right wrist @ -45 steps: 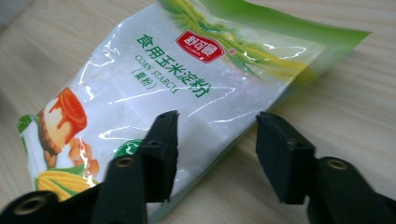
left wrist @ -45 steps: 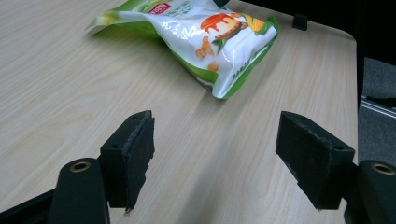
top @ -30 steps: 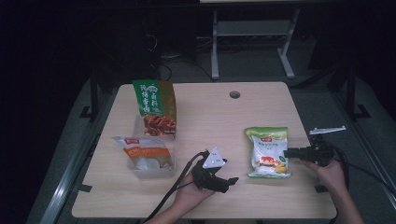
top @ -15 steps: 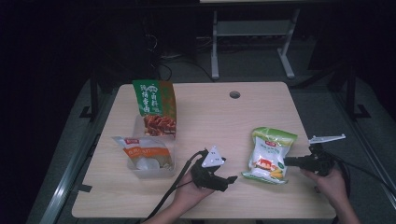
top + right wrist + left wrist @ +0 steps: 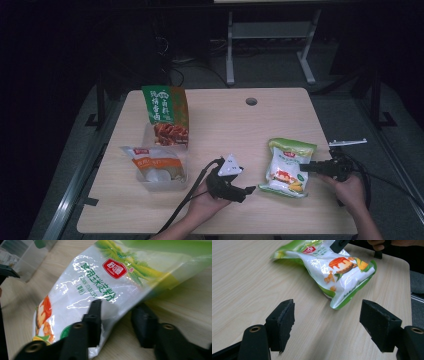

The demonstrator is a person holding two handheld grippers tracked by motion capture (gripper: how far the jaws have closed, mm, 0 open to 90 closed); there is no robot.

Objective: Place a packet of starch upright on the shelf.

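Meanwhile, clear tub (image 5: 162, 175) holds one packet (image 5: 151, 159), beside upright pouch (image 5: 166, 116).

Right hand-held gripper (image 5: 303, 167) on corn starch bag (image 5: 287, 167)

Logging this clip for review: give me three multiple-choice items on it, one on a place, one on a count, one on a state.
1. Where does the corn starch bag lie on the table?
A. front right
B. far left
C. in the clear bin

2. How many food packs are on the table?
A. two
B. three
C. five

3. How are the left gripper jaws?
A. shut on the bag
B. shut on nothing
C. open, holding nothing

Key: 1 A, it lies by the right gripper, which pinches its edge. 2 B, counting the green and orange pouch and the pack in the clear bin. 3 C, bare table shows between them.
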